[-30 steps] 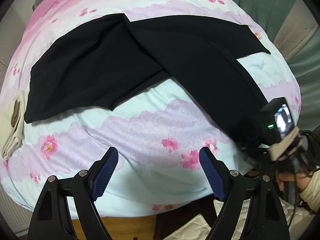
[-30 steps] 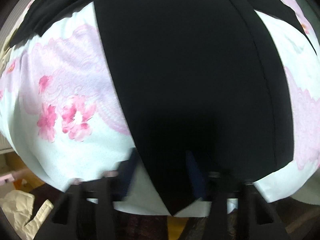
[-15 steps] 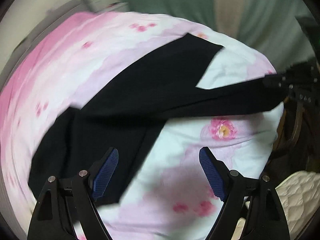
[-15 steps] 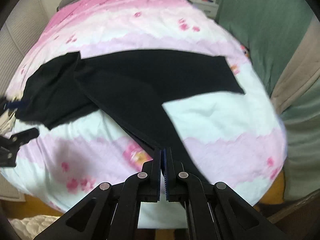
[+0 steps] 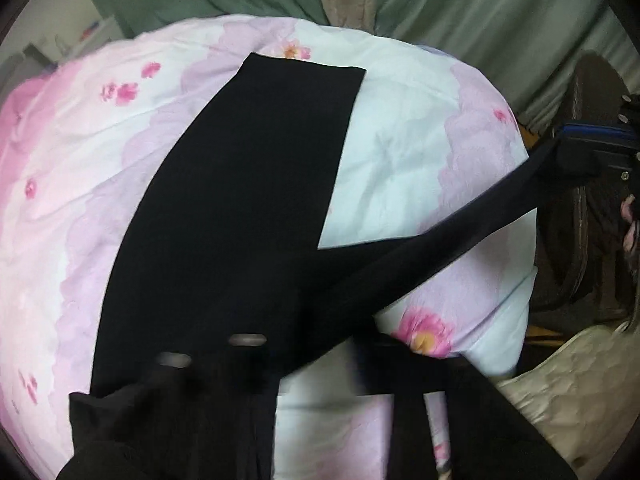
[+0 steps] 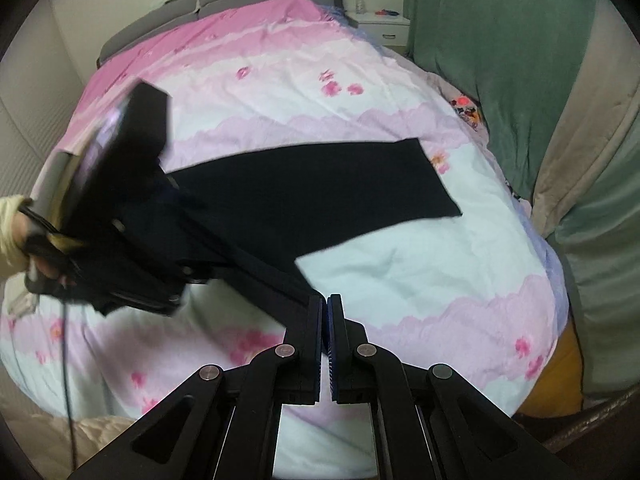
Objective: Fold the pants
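We are only at the start: the black pants (image 6: 320,192) lie across the flowered bed (image 6: 400,272), one leg flat, nothing folded yet. Our right gripper (image 6: 325,312) has its fingers pressed together on the other leg's hem, lifting it taut. Our left gripper (image 6: 132,256) sits blurred at the waist end, fingers closed, seemingly on the cloth
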Demonstrator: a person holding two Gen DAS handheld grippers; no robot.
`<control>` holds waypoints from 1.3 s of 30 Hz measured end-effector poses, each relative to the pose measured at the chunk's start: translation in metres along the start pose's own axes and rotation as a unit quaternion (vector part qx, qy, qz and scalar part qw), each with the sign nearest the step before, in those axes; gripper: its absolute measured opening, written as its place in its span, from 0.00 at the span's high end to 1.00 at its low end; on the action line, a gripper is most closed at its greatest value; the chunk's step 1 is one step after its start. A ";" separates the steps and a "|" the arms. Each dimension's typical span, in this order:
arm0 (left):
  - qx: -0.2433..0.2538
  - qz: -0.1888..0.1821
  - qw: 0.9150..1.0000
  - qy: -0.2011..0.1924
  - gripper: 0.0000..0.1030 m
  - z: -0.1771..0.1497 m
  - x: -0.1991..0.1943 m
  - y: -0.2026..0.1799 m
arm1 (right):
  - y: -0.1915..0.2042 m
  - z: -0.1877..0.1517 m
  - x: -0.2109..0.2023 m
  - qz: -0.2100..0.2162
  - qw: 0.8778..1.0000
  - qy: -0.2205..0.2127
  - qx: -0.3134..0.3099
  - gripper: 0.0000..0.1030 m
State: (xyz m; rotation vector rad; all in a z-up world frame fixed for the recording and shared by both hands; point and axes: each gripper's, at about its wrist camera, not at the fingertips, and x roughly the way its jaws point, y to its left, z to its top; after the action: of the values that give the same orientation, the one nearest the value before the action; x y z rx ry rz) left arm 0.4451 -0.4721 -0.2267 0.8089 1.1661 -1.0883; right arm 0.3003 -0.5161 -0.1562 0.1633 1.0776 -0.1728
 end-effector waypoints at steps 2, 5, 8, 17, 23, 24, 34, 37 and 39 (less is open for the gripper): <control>-0.007 0.009 1.000 -0.012 0.83 0.019 -0.004 0.011 | -0.015 0.015 0.002 0.003 1.000 -0.009 0.016 0.97; -0.023 0.031 0.999 -0.025 0.86 0.058 -0.006 0.029 | -0.038 0.042 0.008 0.009 0.999 -0.028 0.037 0.97; -0.046 0.048 0.997 -0.032 0.86 0.100 0.000 0.056 | -0.067 0.084 0.027 -0.002 0.998 -0.042 0.039 0.97; -0.132 0.140 0.981 -0.012 0.42 0.146 0.029 0.124 | -0.162 0.204 0.139 -0.057 0.997 0.008 0.050 0.99; -0.175 0.164 0.970 -0.043 0.38 0.122 0.000 0.147 | -0.210 0.227 0.181 -0.050 0.988 0.026 0.144 0.96; -0.185 0.168 0.967 -0.044 0.36 0.113 -0.004 0.150 | -0.211 0.224 0.182 -0.047 0.987 0.026 0.153 0.84; -0.342 0.140 0.929 -0.008 0.35 -0.048 -0.024 0.113 | -0.164 0.128 0.188 -0.022 0.986 0.085 0.140 0.56; -0.402 0.118 0.908 0.005 0.32 -0.096 -0.031 0.094 | -0.126 0.100 0.172 -0.005 0.990 0.100 0.097 0.51; -0.443 0.104 0.890 0.015 0.29 -0.129 -0.039 0.080 | -0.089 0.085 0.157 0.025 0.991 0.110 0.066 0.45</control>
State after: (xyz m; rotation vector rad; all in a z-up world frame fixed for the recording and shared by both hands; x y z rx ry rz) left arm 0.4814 -0.3191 -0.2220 0.2104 1.3855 -0.2769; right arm 0.4261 -0.6308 -0.2604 0.3348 1.2800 -0.1837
